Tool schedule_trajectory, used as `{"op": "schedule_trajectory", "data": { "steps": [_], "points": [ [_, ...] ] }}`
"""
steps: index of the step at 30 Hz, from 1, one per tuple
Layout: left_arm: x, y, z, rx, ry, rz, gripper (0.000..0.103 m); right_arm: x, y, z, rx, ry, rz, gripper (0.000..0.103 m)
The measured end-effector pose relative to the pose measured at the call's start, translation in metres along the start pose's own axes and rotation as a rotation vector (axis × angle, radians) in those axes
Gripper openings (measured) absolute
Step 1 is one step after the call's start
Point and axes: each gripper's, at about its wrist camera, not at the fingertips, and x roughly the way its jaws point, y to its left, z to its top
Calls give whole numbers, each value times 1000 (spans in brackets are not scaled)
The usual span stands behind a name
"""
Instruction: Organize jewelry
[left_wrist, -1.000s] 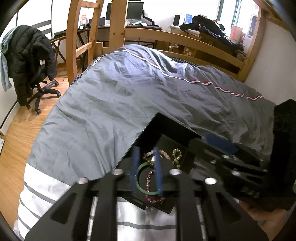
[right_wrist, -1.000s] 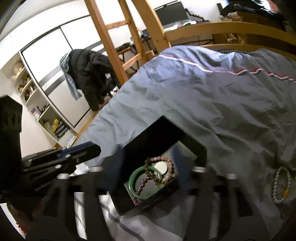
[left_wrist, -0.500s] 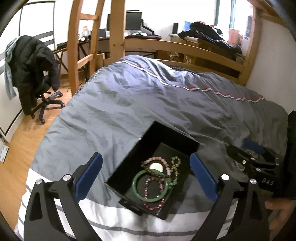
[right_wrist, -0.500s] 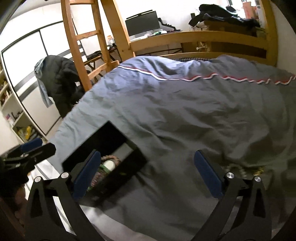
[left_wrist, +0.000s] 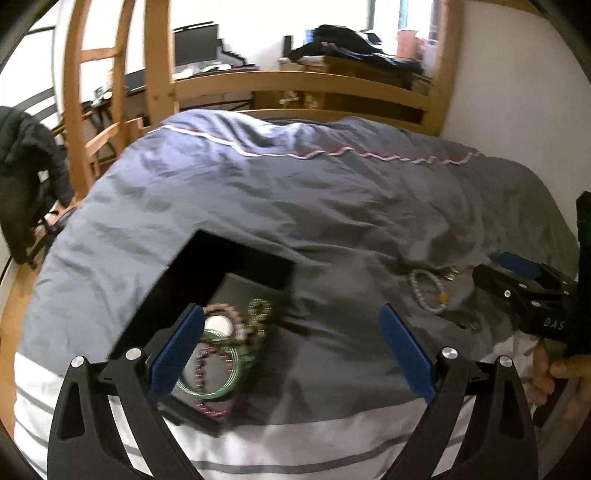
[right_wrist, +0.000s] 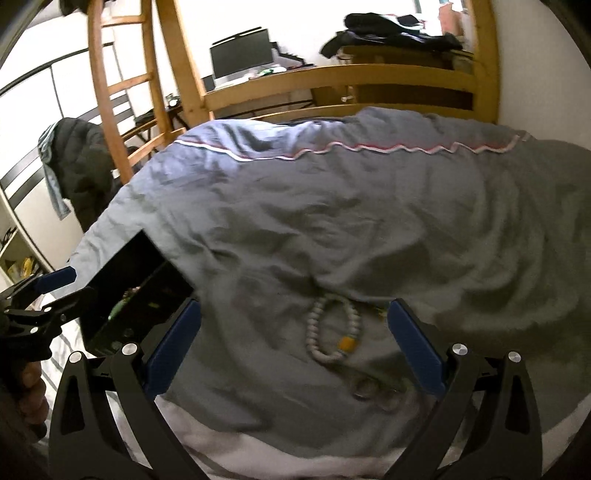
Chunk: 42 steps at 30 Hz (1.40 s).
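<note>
Presently both tongs stand wide and empty, their jaws having just been opening. Right tongs (right_wrist: 293, 345) hover over a pale bead bracelet (right_wrist: 334, 330) lying loose on the grey bedcover (right_wrist: 369, 221). Left tongs (left_wrist: 291, 354) hang beside the black box (left_wrist: 192, 280), which holds a green bangle (left_wrist: 218, 386) and beaded strands. Judged step: reaching for the next piece. Next: lower and close on the beads.

The only readable lettering is "DAS", in pale capitals on the black body of the right hand-held gripper (left_wrist: 517, 275).
</note>
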Motion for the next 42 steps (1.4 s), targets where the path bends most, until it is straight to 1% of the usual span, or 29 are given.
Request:
{"op": "schedule_trajectory", "data": {
  "steps": [2, 5, 8, 10, 11, 13, 14, 16, 17, 19, 21, 23, 25, 27, 32, 34, 37, 39, 40, 42],
  "points": [
    [4, -13, -1, 20, 2, -23, 94, -3, -9, -4, 4, 2, -10, 100],
    [10, -30, -3, 54, 6, -45, 94, -12, -21, -15, 4, 7, 4, 99],
    [17, -44, -3, 71, 10, -69, 94, -19, -35, -30, 35, 4, -1, 99],
    [25, -55, -2, 80, 13, -88, 94, -19, -44, -37, 62, -1, -6, 97],
    [31, -61, 0, 84, 15, -98, 94, -17, -49, -38, 72, 7, -8, 94],
    [40, -70, 3, 88, 19, -115, 94, -13, -55, -40, 79, 25, -2, 84],
    [46, -75, 4, 90, 21, -124, 94, -11, -57, -42, 82, 40, 5, 71],
    [57, -83, 6, 95, 33, -142, 86, -6, -58, -49, 77, 68, 0, 67],
    [63, -85, 6, 98, 42, -151, 81, -3, -58, -53, 64, 78, -10, 61],
    [80, -94, 7, 111, 68, -163, 75, 6, -53, -59, 24, 117, -38, 57],
    [95, -102, 6, 123, 92, -176, 65, 14, -51, -63, 8, 137, -53, 55],
    [108, -111, 5, 142, 115, -183, 62, 21, -52, -67, 19, 152, -53, 53],
    [119, -120, 2, 165, 129, -191, 60, 31, -54, -73, 37, 178, -82, 48],
    [131, -128, 0, 186, 141, -193, 60, 39, -58, -77, 58, 196, -103, 40],
    [153, -137, 1, 192, 162, -216, 59, 43, -60, -76, 89, 190, -106, 36],
    [158, -139, -1, 195, 174, -218, 55, 47, -62, -76, 109, 204, -106, 36],
    [165, -137, -7, 191, 200, -218, 49, 51, -63, -75, 132, 208, -108, 30],
    [167, -135, -8, 182, 211, -217, 41, 51, -63, -73, 143, 202, -108, 22],
    [166, -134, -9, 178, 212, -219, 38, 51, -64, -72, 150, 198, -111, 20],
    [165, -131, -8, 164, 219, -231, 19, 51, -66, -71, 168, 197, -113, 20]
  ]
}}
